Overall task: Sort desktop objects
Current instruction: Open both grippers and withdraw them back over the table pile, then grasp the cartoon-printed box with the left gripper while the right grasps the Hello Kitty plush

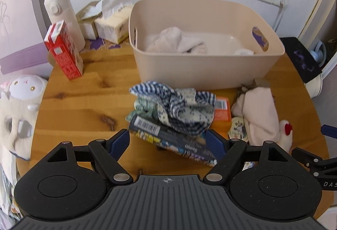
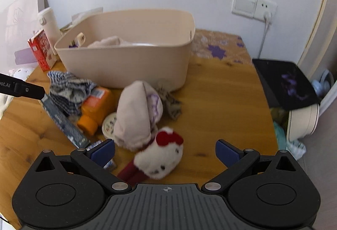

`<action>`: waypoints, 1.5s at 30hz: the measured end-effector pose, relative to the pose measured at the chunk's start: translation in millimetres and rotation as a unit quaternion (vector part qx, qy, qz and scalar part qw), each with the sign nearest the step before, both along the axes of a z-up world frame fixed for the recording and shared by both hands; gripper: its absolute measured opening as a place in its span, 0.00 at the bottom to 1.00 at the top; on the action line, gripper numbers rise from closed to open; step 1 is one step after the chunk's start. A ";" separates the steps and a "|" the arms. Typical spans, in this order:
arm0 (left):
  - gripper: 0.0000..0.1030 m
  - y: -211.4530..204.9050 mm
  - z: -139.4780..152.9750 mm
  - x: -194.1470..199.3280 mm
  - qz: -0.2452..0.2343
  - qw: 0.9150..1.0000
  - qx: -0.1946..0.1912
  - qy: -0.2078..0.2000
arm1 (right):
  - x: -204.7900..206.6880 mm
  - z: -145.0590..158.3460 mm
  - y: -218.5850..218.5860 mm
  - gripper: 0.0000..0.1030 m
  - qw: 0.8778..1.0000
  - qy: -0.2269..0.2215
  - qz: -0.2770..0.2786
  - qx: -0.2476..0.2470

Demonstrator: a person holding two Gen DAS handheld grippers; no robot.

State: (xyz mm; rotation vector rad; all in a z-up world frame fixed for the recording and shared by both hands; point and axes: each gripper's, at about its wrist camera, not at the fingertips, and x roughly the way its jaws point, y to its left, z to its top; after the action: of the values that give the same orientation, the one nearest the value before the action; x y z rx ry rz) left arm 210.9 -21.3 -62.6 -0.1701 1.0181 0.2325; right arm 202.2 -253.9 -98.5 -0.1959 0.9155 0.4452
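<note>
Left wrist view: my left gripper sits spread wide around the dark packet, lined up to lift it toward the bin. My right gripper gapes empty over the plush toy, probably next.

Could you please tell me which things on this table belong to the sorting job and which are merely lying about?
Belonging to the job:
beige bin
checked cloth
dark flat packet
orange bottle
pink cloth bundle
white plush toy
left gripper, open
right gripper, open

Lying about:
red carton
white flask
tissue boxes
wall socket
</note>
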 end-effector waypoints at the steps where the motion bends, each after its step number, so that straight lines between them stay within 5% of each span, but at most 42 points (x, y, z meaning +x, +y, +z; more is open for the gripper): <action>1: 0.78 -0.7 -2.7 -0.7 0.003 1.000 -0.001 0.003 | -0.4 -2.8 -0.7 1.00 1.000 0.004 -0.001 0.000; 11: 0.78 -9.0 -31.8 2.1 0.030 0.998 -0.025 0.042 | 6.2 -26.4 -1.9 1.00 0.999 0.042 -0.008 0.000; 35: 0.77 -0.9 -71.1 24.7 0.094 0.990 -0.086 0.056 | 40.1 -62.0 4.8 1.00 0.995 0.097 -0.014 0.005; 45: 0.46 7.3 -78.4 32.3 0.098 0.984 -0.139 0.057 | 44.8 -68.2 14.1 0.88 0.994 0.107 0.002 0.010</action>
State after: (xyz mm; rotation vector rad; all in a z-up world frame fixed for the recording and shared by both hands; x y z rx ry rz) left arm 243.3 -14.0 -141.0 -0.5181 1.1470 0.2806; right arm 247.0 -239.8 -166.8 -0.1338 1.1209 0.4860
